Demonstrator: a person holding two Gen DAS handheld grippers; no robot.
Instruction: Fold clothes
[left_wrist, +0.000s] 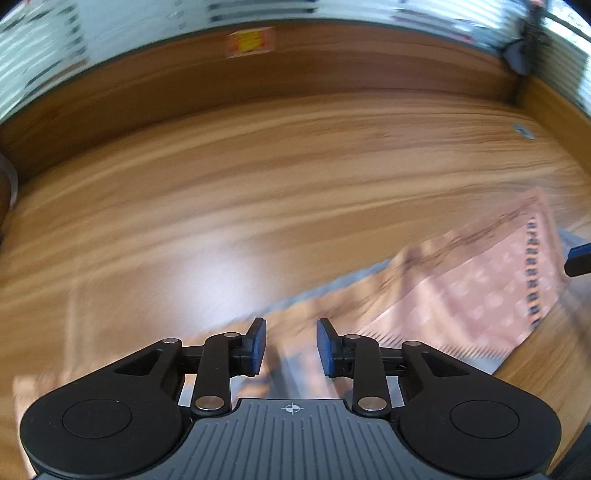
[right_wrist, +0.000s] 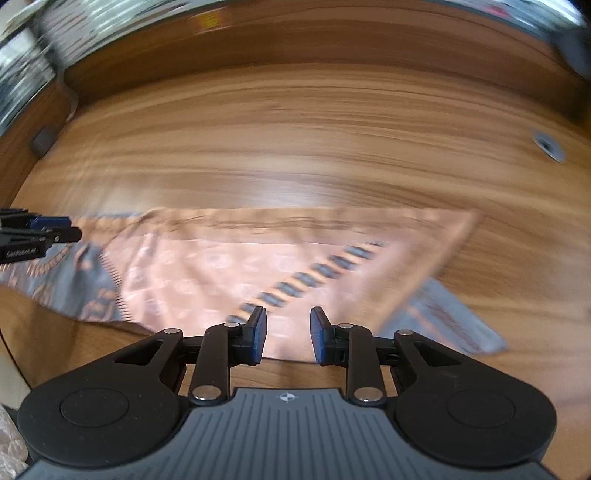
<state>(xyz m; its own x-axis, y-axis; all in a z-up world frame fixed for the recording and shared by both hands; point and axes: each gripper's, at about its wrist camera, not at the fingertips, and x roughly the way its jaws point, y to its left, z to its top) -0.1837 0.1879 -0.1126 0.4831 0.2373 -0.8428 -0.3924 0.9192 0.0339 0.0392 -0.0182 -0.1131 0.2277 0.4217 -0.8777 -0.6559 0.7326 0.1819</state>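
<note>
Cloth (right_wrist: 236, 266), pink and patterned with grey showing at its edges, is seen lying flat on the wooden table (right_wrist: 295, 147), already folded over at least once. Nothing is held: left gripper (left_wrist: 291, 345) and right gripper (right_wrist: 288, 334) are spread apart. Further folds are judged to remain.

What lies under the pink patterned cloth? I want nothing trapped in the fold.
The pink patterned cloth lies on the wooden table. A grey patterned layer shows beneath its edges. Whatever else it covers is hidden.
</note>
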